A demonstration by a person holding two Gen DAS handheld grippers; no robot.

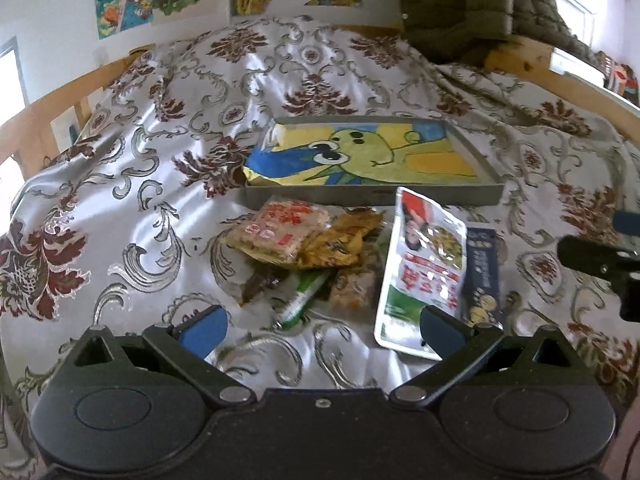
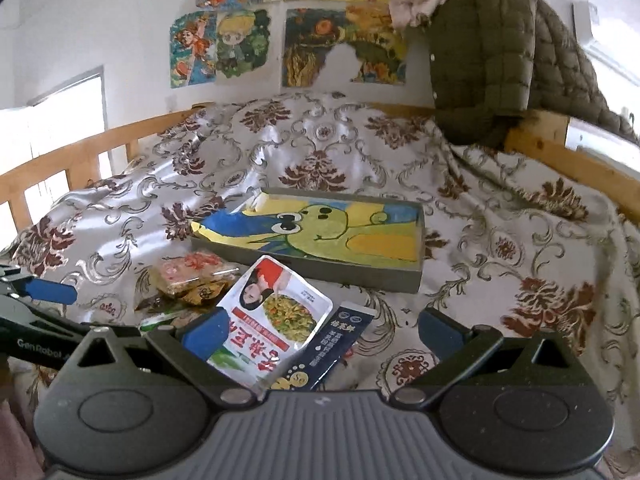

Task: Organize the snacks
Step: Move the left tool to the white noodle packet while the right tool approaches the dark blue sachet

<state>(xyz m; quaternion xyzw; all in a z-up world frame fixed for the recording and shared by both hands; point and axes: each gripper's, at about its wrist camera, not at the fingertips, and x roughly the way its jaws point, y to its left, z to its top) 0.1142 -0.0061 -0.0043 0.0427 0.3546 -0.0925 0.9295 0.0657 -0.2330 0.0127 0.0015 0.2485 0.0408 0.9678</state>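
Observation:
A pile of snack packets lies on the bedspread in front of a grey tray (image 1: 490, 193) lined with a green cartoon drawing; the tray also shows in the right wrist view (image 2: 416, 276). The pile holds a large white and red pouch (image 1: 424, 268) (image 2: 276, 316), a dark blue sachet (image 1: 484, 276) (image 2: 332, 348), an orange cracker pack (image 1: 280, 232) (image 2: 188, 270), a brown packet (image 1: 340, 240) and a green stick pack (image 1: 304, 300). My left gripper (image 1: 320, 330) is open and empty, just short of the pile. My right gripper (image 2: 320, 332) is open and empty over the pouch and sachet.
The bed has a silver and maroon patterned cover (image 1: 140, 160) and wooden rails (image 2: 80, 152). An olive quilted jacket (image 2: 488, 60) hangs over the far right rail. Drawings hang on the wall (image 2: 232, 44). The right gripper's tip shows at the right edge of the left wrist view (image 1: 600, 260).

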